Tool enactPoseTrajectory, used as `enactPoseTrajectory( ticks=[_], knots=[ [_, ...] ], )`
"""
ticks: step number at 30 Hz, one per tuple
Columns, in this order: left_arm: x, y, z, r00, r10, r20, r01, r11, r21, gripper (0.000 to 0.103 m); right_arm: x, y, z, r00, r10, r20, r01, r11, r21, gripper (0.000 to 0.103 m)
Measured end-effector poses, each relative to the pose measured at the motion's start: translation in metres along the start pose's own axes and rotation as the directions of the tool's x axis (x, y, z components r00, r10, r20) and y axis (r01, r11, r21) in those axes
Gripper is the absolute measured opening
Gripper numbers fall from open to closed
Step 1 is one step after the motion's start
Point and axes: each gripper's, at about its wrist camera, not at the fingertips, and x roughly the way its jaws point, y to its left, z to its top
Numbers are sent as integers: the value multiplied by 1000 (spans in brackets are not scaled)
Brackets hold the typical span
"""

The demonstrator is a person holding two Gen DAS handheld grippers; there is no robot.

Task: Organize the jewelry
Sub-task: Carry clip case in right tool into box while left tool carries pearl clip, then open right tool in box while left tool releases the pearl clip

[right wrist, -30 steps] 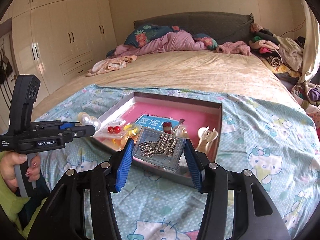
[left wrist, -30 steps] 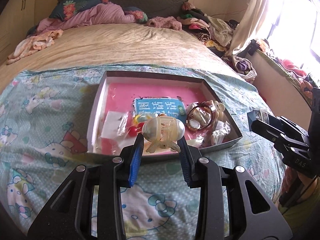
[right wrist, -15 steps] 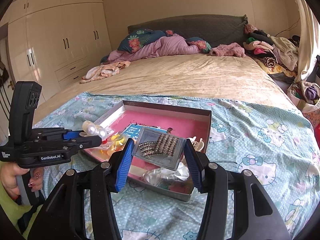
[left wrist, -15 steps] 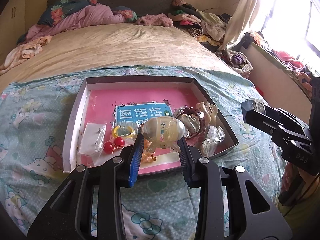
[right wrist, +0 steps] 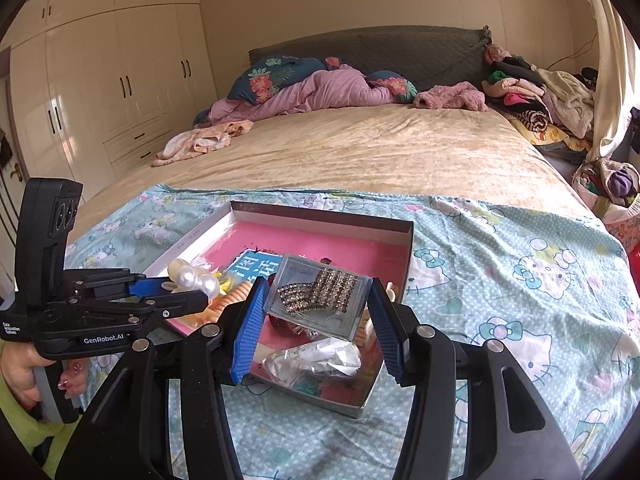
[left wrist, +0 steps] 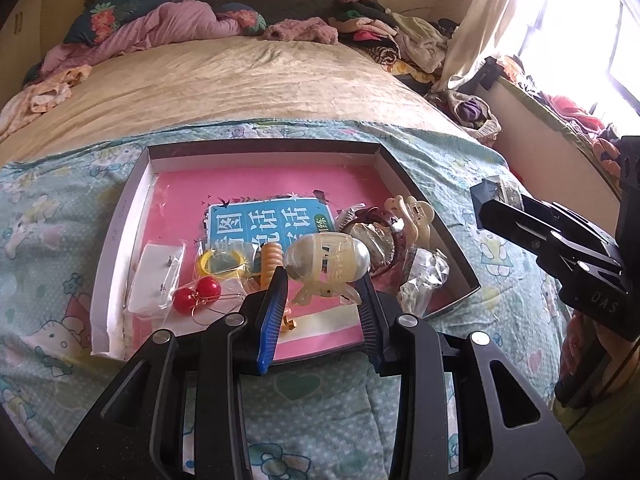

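Note:
In the left wrist view my left gripper [left wrist: 322, 280] is shut on a cream pearl hair claw [left wrist: 326, 262], held just above the near part of a shallow pink-lined tray [left wrist: 260, 148]. Below it lie red cherry earrings [left wrist: 198, 294], a yellow ring [left wrist: 222, 264] and an orange spiral tie [left wrist: 270, 260]. In the right wrist view my right gripper [right wrist: 316, 300] is shut on a clear case of rhinestone clips [right wrist: 320, 296], hanging over the tray's near corner [right wrist: 356, 410]. The left gripper [right wrist: 188, 292] shows there too, with the pearl claw [right wrist: 192, 278].
The tray sits on a blue cartoon-print sheet [left wrist: 60, 240] on a bed. It also holds a blue card [left wrist: 268, 224], a dark red bracelet [left wrist: 380, 236], a cream claw clip [left wrist: 412, 216] and a crumpled plastic bag [left wrist: 424, 276]. Clothes are piled at the bed's far right [right wrist: 540, 96].
Both grippers have moved forward toward the tray, which now looks nearer and larger in both views. Each keeps the same hold on its item.

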Motion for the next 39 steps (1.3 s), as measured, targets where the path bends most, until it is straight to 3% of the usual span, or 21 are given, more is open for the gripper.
enactPoseTrajectory(
  ticks=[9,34,39],
  knots=[
    [13,-9,-5,999,-31,-22,32,999,39,27,14,-1,-14,999,7,-50,-6,1000,17,49],
    [43,4,-14,996,-13,-85,16,999,30,27,63,3,-25,986,5,-167,-5,1000,-1,50],
    [43,5,-15,996,-13,-84,16,999,30,27,59,3,-26,986,7,-166,-5,1000,13,60]
  ],
)
